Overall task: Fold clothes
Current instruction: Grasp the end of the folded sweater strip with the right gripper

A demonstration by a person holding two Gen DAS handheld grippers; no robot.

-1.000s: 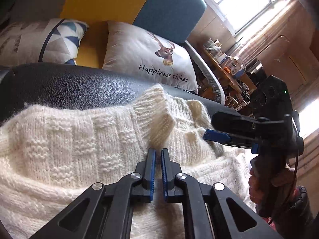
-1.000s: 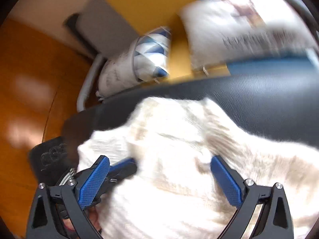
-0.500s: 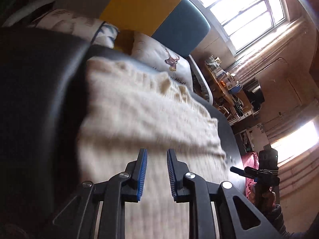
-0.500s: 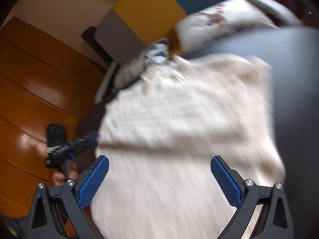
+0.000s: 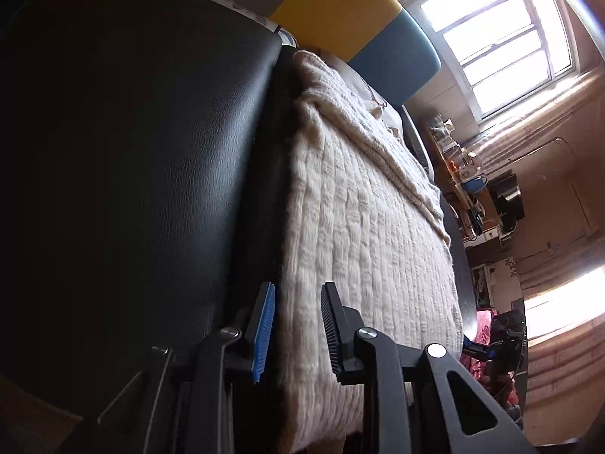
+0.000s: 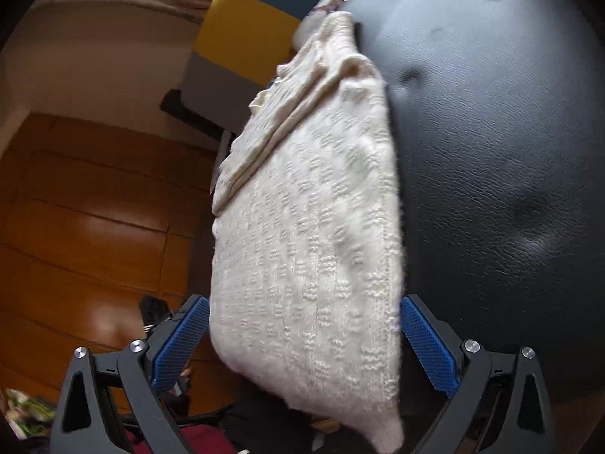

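A cream knit sweater [image 5: 363,227] lies folded in a long strip on a black leather seat [image 5: 151,151]. My left gripper [image 5: 298,325] is open at the near end, its fingers astride the sweater's left edge without pinching it. Seen from the right wrist, the same sweater [image 6: 314,227] runs away over the seat [image 6: 491,151], its near end hanging past the seat edge. My right gripper [image 6: 304,340] is wide open, with the sweater's near end lying between its blue pads [image 6: 427,344]. The right gripper [image 5: 503,340] also shows far off in the left wrist view.
A yellow and blue backrest [image 5: 355,19] and a pillow stand beyond the sweater's far end. A cluttered desk [image 5: 465,174] sits under a bright window [image 5: 503,26]. Wooden floor [image 6: 83,208] lies to the left of the seat. A dark red garment [image 6: 189,442] shows below.
Both grippers have drawn back from the sweater's collar end to its near end. The left gripper, shut a second ago, has opened. The sweater now lies as a flat folded strip.
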